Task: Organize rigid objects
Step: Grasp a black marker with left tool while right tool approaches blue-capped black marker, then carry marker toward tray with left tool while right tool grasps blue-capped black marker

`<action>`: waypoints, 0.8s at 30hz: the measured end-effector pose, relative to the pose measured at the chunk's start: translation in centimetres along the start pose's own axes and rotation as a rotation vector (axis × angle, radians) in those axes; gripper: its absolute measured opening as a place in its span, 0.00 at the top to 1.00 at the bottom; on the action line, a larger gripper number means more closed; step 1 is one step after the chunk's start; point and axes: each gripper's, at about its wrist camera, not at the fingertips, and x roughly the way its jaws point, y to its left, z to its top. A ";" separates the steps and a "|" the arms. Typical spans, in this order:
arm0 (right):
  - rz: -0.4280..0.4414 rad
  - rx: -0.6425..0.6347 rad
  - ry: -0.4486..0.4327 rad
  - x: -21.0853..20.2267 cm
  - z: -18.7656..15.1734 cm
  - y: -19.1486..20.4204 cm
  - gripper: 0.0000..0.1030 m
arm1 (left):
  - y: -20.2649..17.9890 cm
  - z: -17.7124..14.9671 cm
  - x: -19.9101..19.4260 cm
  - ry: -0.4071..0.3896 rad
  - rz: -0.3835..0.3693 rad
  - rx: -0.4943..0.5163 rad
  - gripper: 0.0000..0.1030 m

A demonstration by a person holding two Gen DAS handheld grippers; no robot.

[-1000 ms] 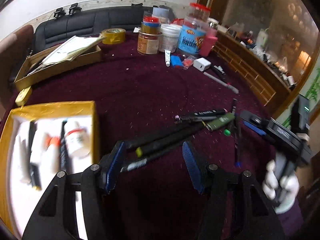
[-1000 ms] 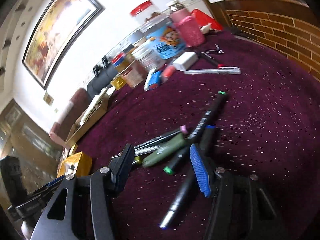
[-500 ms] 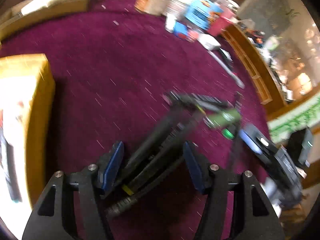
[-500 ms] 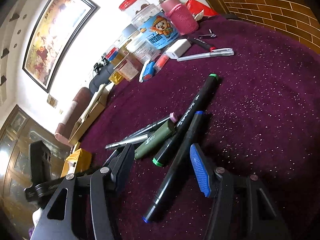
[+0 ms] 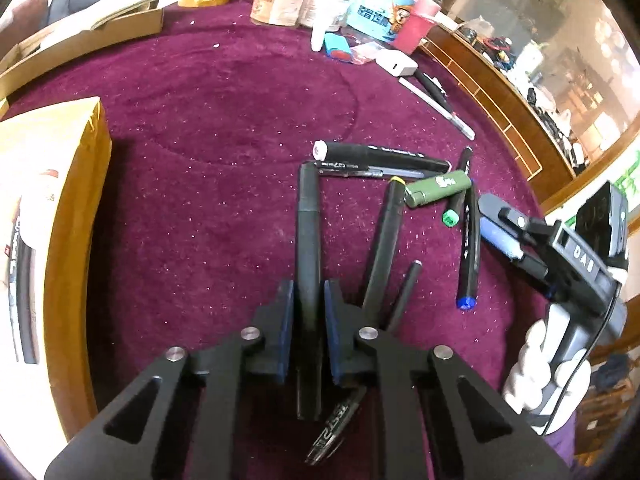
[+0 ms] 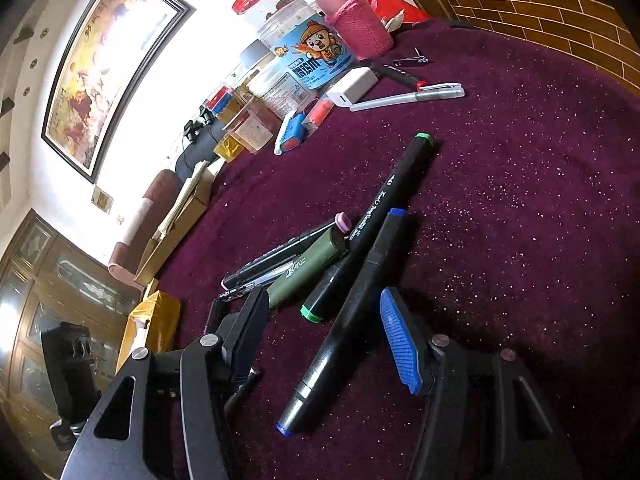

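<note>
**A:** What step are you on?

**B:** I'm picking. My left gripper (image 5: 308,316) has just been closing, and its blue pads (image 5: 286,312) are now clamping a black marker (image 5: 308,240) that runs straight out ahead of it. The gold box (image 5: 76,208) is sitting well to the left of that marker, with pens already inside, so I'm judging the next move as a lift and a carry leftward over its rim.

**A:** And the right side?

**B:** My right gripper (image 6: 320,328) is hanging released, straddling a blue-tipped marker (image 6: 348,320) without touching it.

**A:** Anything crowding you?

**B:** A yellow-tipped marker (image 5: 384,240) and a thin black pen (image 5: 404,296) are lying just right of the held marker, and one is passing under my gripper. I'm thinking a straight rise should avoid dragging them.
</note>
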 end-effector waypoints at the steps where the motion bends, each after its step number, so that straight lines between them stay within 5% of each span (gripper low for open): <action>1: 0.000 0.000 0.000 0.0 0.0 0.0 0.49 | -0.2 0.0 0.1 -0.001 0.009 0.007 0.88; 10: -0.013 -0.023 -0.003 0.2 0.0 0.3 0.46 | -3.4 0.3 1.6 -0.074 0.181 0.137 0.89; 20: 0.011 0.003 0.005 0.4 0.4 -0.1 0.46 | -1.0 -1.7 -6.2 -0.258 -0.046 -0.019 0.88; 24: -0.079 -0.057 0.025 0.6 0.1 1.4 0.46 | -0.3 -3.1 -9.3 -0.323 -0.085 -0.038 0.88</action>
